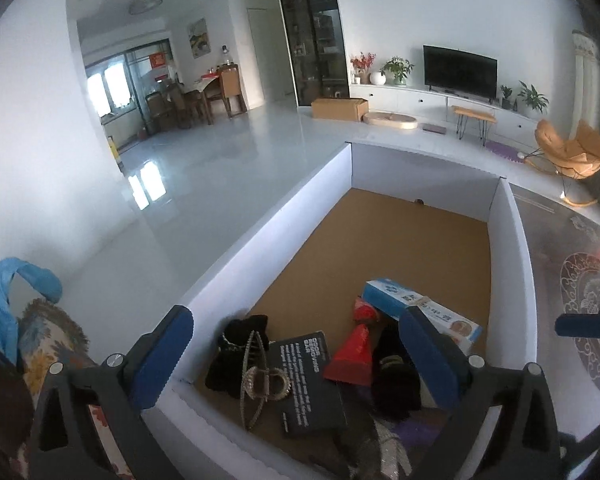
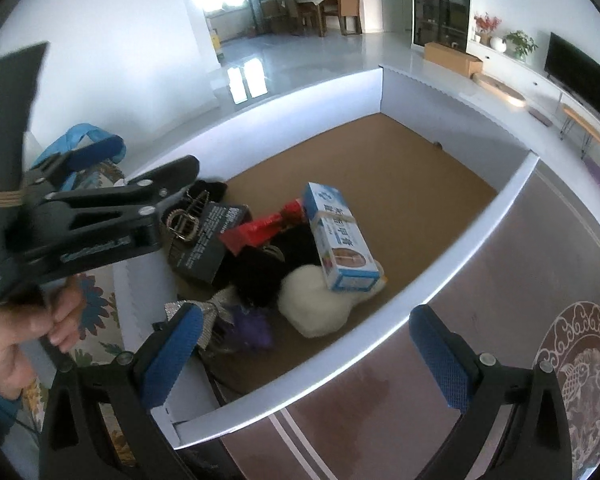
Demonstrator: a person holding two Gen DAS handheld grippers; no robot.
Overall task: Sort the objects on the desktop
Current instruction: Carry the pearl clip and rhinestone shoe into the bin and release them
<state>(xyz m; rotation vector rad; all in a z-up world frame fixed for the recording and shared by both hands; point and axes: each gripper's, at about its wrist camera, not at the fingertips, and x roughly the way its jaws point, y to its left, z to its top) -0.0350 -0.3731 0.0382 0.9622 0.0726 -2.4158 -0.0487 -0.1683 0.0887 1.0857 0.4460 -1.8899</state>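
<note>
Much of the heap in the white-walled box (image 2: 452, 248) is half buried. A black fuzzy thing (image 2: 268, 268) lies under a red packet (image 2: 256, 234) and a blue-and-white carton (image 2: 340, 236), and what it is cannot be made out. A purple scrap (image 2: 252, 328) and a glittery silver bow (image 2: 208, 312) are cut off by the right gripper's (image 2: 306, 356) near finger. The fluffy cream ball (image 2: 320, 300) shows only in the right wrist view.

The left gripper (image 1: 300, 364) hangs over the heap with its blue-padded fingers spread wide and nothing clamped between them. The right gripper is equally wide apart, empty, straddling the box's near wall.

The far half of the box's brown cardboard floor (image 1: 400, 236) lies bare, with straight thin walls all round. A rhinestone buckle (image 1: 264, 384) rests on a black card with white print (image 1: 304, 380). Right of the box runs a glossy grey bench (image 2: 520, 280) with a pale ornamental pattern.
</note>
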